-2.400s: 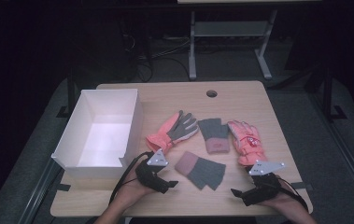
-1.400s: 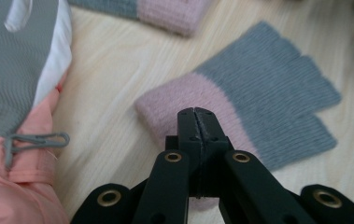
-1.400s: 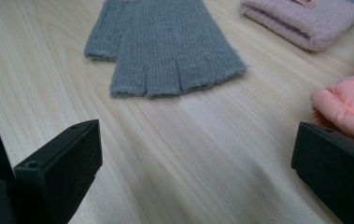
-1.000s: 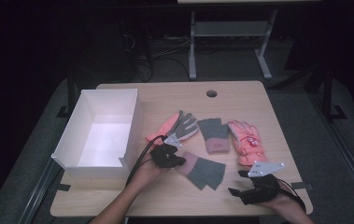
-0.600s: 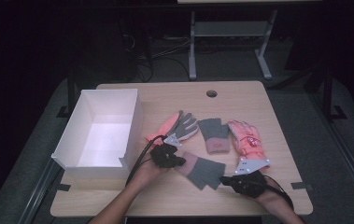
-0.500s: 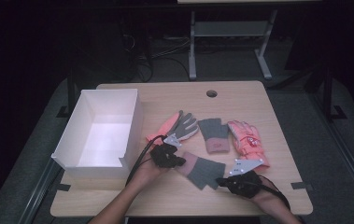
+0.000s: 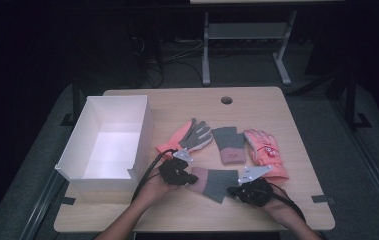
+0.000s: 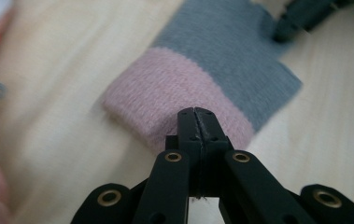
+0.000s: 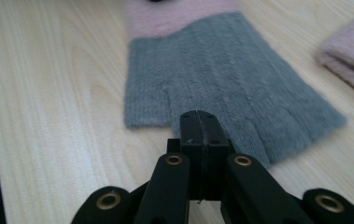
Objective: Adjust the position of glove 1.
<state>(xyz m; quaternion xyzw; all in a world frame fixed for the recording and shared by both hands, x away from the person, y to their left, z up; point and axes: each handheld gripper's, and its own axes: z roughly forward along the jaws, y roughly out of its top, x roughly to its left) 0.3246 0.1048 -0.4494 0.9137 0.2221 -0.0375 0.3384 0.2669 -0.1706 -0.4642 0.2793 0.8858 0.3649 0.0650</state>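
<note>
The grey knitted fingerless glove with a pink cuff [image 7: 216, 181] lies flat at the tabletop's six o'clock. It is pinched at both ends, likely for lifting: cuff in the left gripper [image 8: 196, 113], finger edge in the right gripper [image 9: 197, 116], jaws clenched.

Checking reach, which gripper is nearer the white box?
Left. The left gripper is just right of the white box; the right gripper sits farther right, past the knit glove.

Grey fingerless glove [image 7: 213, 181] with a pink cuff, lying flat

Its pink cuff edge lies at the left gripper's [image 8: 196, 114] closed fingertips, its grey finger end at the right gripper's [image 9: 198, 117].
</note>
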